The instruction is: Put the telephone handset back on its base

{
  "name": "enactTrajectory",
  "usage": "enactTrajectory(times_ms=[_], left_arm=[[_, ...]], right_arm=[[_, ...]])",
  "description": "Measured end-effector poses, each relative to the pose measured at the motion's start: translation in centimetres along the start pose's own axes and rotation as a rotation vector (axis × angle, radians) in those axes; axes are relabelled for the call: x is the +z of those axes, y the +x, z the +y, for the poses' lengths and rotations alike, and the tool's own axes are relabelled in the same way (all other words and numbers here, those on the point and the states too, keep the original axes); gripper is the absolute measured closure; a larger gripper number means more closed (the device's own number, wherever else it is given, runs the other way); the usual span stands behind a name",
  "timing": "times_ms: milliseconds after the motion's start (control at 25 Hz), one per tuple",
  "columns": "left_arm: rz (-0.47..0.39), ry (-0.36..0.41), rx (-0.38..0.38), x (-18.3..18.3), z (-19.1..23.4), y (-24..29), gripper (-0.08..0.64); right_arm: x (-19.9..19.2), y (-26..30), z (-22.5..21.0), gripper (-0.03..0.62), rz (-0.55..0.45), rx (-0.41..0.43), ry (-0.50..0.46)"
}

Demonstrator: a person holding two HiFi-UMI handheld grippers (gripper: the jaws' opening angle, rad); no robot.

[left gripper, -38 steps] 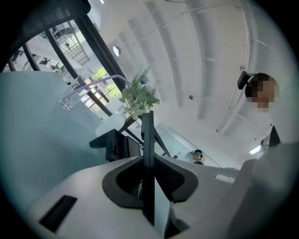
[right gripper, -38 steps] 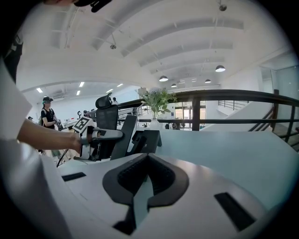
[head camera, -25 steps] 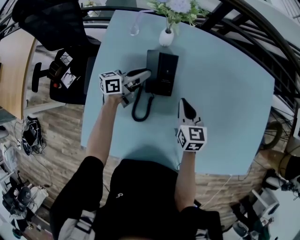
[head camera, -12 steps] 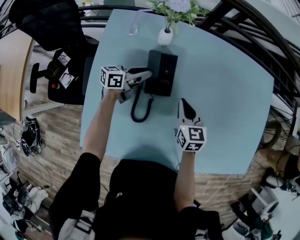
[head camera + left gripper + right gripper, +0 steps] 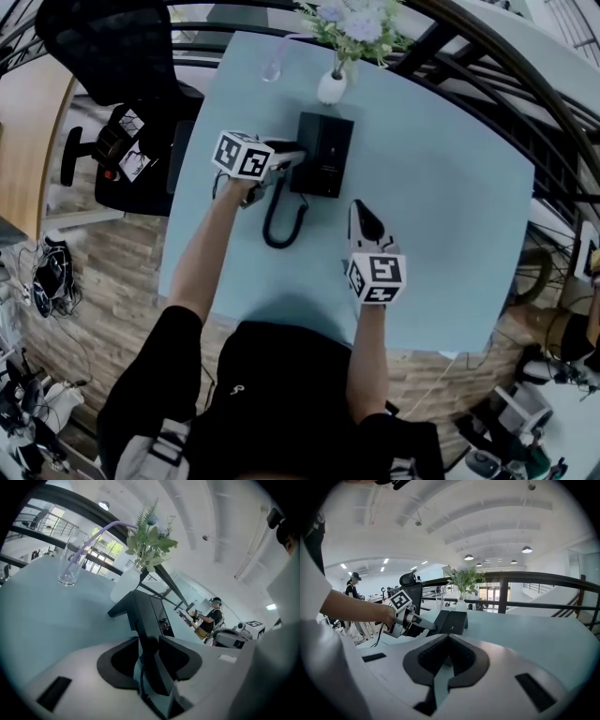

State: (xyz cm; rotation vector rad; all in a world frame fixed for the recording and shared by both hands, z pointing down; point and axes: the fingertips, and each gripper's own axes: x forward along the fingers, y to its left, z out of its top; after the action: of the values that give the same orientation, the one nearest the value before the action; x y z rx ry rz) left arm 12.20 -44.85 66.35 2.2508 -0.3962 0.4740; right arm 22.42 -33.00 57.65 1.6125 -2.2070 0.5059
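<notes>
Our left gripper (image 5: 286, 155) has its jaws opening around the black handset (image 5: 302, 157), which stands between them without being pinched and lies along the left side of the base (image 5: 330, 155), far on the blue table (image 5: 450, 216). Its coiled cord (image 5: 272, 220) loops nearer us. Our right gripper (image 5: 359, 211) hovers near and right, jaws together and empty.

Low in the frame we see the right gripper (image 5: 448, 638), its jaws closed on nothing. Left of centre, a hand (image 5: 386, 616) holds the left gripper (image 5: 431, 626), jaws opening around the handset (image 5: 440, 619) on the black telephone base (image 5: 458, 622). A vase of greenery (image 5: 463, 581) stands behind.
</notes>
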Motion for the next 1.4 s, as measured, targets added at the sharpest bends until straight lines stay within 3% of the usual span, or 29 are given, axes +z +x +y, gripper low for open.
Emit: enactTrajectory(times_ms=[160,600,800,880,1080,1200,1400], left_arm=[[-0.066,0.06,0.067,0.7,-0.8,-1.3,0.431],[-0.459,0.242,0.089,7.5,-11.9,-11.1,0.446],[-0.611,0.324,0.188,9.0,-16.7,-17.2,0.559],[-0.665,0.336,0.217,9.3,-18.3,-19.1,0.56],[-0.747,0.364,0.362,8.0,-21.7,-22.0,0.56],[-0.747,0.38,0.433,6.6,-23.5,-21.6,0.56],[-0.72,0.42,0.473,5.0,-25.4,-20.5,0.56]], right_arm=[[1.4,-1.3,0.6,0.604,-0.023,-0.009,-0.029],[6.3,-4.9,4.5,0.604,-0.16,-0.003,-0.076],[9.4,-6.5,6.3,0.604,-0.254,-0.008,-0.057],[11.1,-7.1,7.0,0.604,-0.304,-0.012,-0.043],[14.1,-9.4,8.8,0.604,-0.39,-0.028,-0.03],[15.0,-11.2,9.2,0.604,-0.427,-0.048,-0.019],[14.7,-12.5,9.3,0.604,-0.409,-0.089,-0.031]])
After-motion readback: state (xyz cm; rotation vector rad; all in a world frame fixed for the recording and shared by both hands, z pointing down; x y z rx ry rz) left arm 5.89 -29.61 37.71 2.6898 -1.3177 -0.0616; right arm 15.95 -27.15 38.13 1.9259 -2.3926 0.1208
